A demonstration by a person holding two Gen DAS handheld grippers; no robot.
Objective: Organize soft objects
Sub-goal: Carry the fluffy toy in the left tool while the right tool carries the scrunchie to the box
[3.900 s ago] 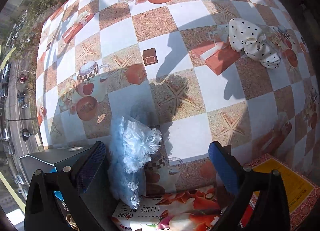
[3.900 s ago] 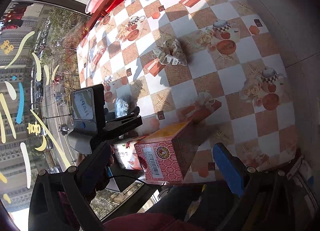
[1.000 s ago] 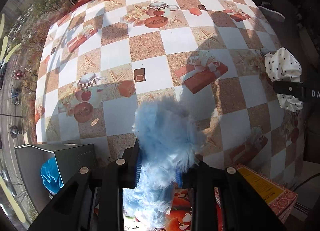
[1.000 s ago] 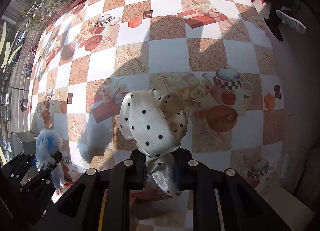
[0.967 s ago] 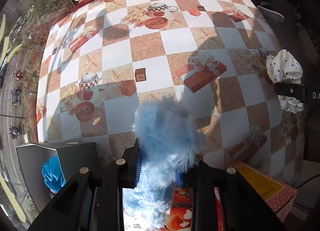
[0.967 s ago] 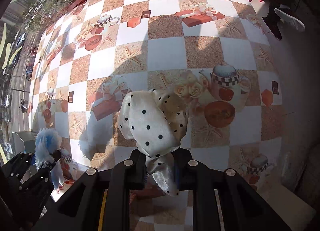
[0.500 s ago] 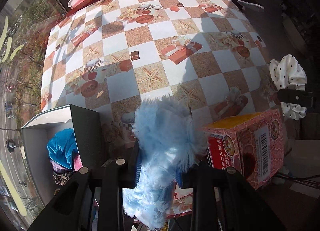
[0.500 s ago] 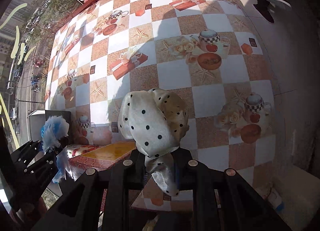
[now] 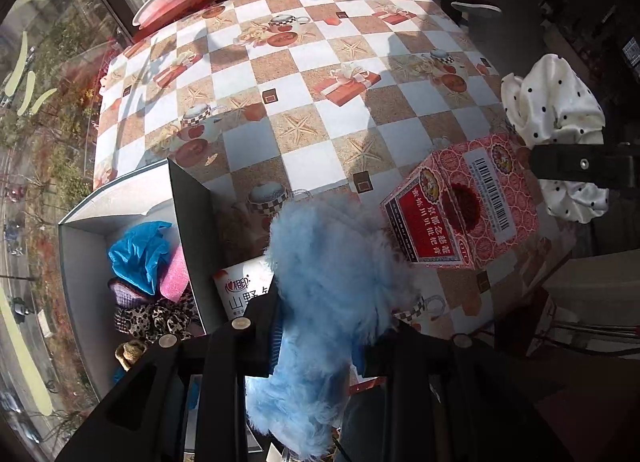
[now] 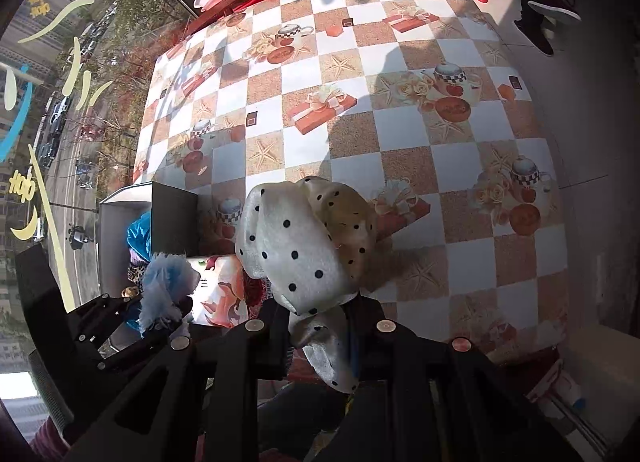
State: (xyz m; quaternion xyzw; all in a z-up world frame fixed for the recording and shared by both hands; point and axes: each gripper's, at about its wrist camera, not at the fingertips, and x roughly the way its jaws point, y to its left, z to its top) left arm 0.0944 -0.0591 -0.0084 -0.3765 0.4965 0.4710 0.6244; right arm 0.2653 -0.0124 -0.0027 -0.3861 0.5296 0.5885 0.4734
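The fluffy pale-blue pompom-like bundle (image 9: 332, 282) fills the left tool (image 9: 320, 342), clenched tight between the dark fingers and held above the near edge of the checkered worktop (image 9: 304, 73); its fuzz hides most of the white tissue pack (image 9: 240, 290) beneath. The right tool (image 10: 320, 338) grips a cream satin scrunchie with black dots (image 10: 304, 246) (part of it droops below the fingers). At the left corner stands an open grey box (image 9: 84, 254) with blue, pink and leopard-print soft things inside, partly cut off. A red patterned carton (image 9: 464, 205) sits by the near edge. Beyond lies bare cloth.
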